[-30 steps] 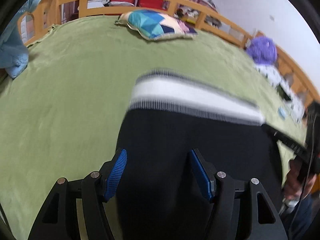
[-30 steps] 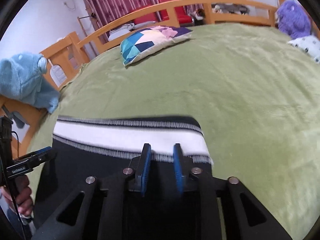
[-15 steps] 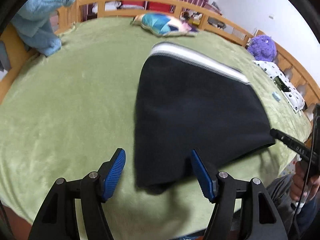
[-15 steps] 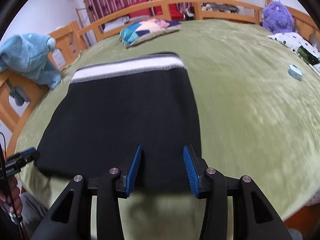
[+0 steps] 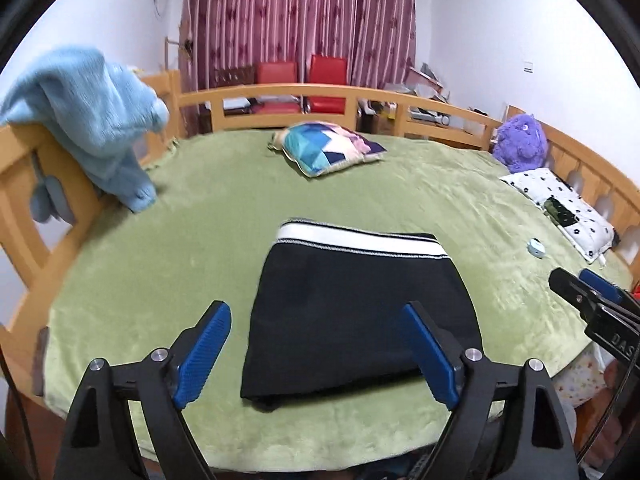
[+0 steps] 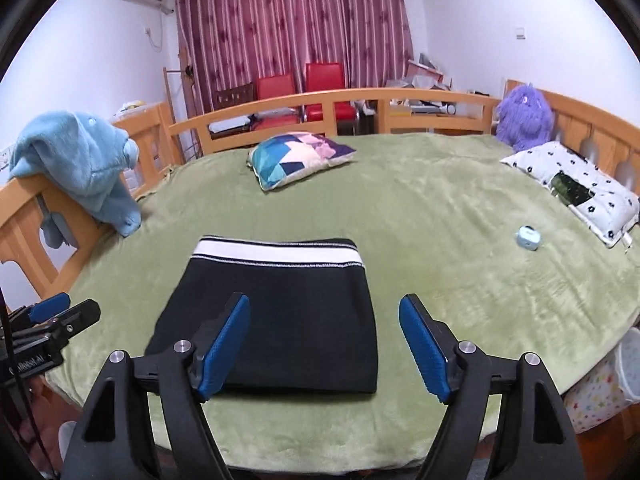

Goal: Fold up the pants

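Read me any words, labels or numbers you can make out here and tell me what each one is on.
"DAS", cut off by the frame edge: on the black body of the right gripper seen from the left wrist view.
Small white print on the left gripper body in the right wrist view: too blurred to read.

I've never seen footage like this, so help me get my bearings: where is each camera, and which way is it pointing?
Left wrist: rides the left tool, looking across the bed at the folded pants; the right tool pokes in at the right edge.
Right wrist: rides the right tool, same direction; the left tool shows at the left edge.
Both share the pants, patchwork pillow and curtains.
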A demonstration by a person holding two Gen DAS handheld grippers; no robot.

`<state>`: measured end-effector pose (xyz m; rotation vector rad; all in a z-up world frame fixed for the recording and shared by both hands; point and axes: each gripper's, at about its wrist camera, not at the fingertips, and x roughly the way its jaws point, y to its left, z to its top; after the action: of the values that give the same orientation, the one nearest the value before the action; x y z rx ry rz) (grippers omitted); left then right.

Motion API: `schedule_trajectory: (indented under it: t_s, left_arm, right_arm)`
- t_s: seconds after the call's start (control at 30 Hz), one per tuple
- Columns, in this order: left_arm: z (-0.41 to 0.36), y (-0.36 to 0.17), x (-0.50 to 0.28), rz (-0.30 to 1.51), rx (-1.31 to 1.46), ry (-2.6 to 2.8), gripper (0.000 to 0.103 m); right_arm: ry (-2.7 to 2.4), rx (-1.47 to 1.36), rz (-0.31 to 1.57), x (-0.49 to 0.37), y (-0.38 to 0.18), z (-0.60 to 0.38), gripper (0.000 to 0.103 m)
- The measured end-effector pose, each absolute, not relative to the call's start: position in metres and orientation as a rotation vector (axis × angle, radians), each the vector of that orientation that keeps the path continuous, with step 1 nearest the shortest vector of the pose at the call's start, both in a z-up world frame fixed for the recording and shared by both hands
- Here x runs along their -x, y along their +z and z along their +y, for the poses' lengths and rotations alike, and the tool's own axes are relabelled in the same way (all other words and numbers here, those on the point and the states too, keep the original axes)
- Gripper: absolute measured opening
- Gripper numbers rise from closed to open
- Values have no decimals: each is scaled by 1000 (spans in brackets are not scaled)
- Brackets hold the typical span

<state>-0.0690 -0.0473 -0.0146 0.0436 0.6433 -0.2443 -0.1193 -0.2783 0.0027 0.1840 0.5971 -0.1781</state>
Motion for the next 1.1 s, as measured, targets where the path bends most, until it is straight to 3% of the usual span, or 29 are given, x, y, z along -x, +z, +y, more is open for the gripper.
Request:
schedule_trajectory:
  t_s: [0.1,0.2,1.1]
  left_arm:
    - [-49,-7,82,639,-23,-260,90]
    - [-49,-5,88,633,-31,-251,93]
    - [-47,2,103,614,-32,-239,93]
  right_arm:
    - [-196,-174,600,132,11,-275,92]
    - [-216,-161,572,145,13,-270,98]
    - [-245,-159,587,168,12,-271,100]
